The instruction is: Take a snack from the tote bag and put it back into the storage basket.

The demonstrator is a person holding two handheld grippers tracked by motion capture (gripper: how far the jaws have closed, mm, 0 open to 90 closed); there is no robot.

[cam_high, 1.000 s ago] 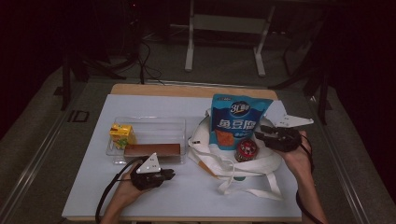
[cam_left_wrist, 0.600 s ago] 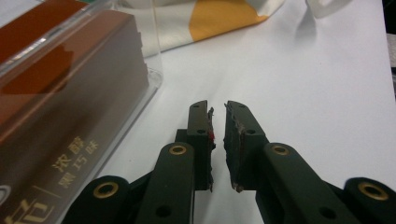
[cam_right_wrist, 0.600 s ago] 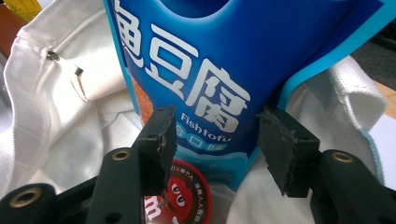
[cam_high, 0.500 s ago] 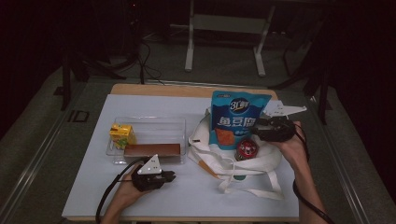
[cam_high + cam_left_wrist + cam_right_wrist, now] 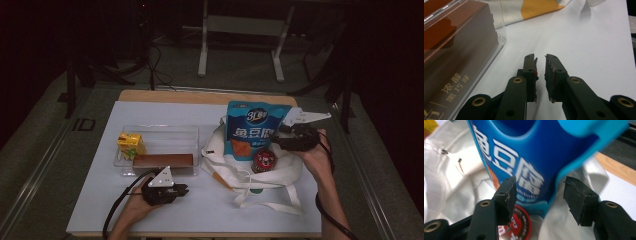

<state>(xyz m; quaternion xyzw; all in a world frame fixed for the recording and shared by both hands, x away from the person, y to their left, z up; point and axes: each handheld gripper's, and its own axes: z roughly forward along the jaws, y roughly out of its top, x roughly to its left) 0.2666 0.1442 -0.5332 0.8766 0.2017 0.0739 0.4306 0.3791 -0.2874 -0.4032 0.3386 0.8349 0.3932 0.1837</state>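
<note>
A blue snack pouch [image 5: 257, 130] stands upright in a white tote bag [image 5: 285, 172], beside a round red-lidded item [image 5: 263, 159]. My right gripper [image 5: 280, 137] is at the pouch's right edge. In the right gripper view its jaws [image 5: 539, 182] straddle the pouch [image 5: 524, 157] edge; they have just been opening and neither pad presses on it. The red lid [image 5: 520, 222] lies below. My left gripper [image 5: 184, 190] rests on the white table near the front. Its jaws [image 5: 540, 58] stand a narrow gap apart with nothing between them, beside a brown chocolate box [image 5: 456, 50].
A clear tray [image 5: 165, 132] at the left holds the brown box [image 5: 162, 160] and a yellow juice carton [image 5: 131, 143]. The bag's straps [image 5: 260, 200] trail toward the front edge. White table surface [image 5: 150, 112] lies behind the tray. A stand's legs rise beyond the table.
The right gripper has shifted slightly away from me along the pouch's edge and its jaws have spread. The pouch stays upright. The left gripper has kept still.
</note>
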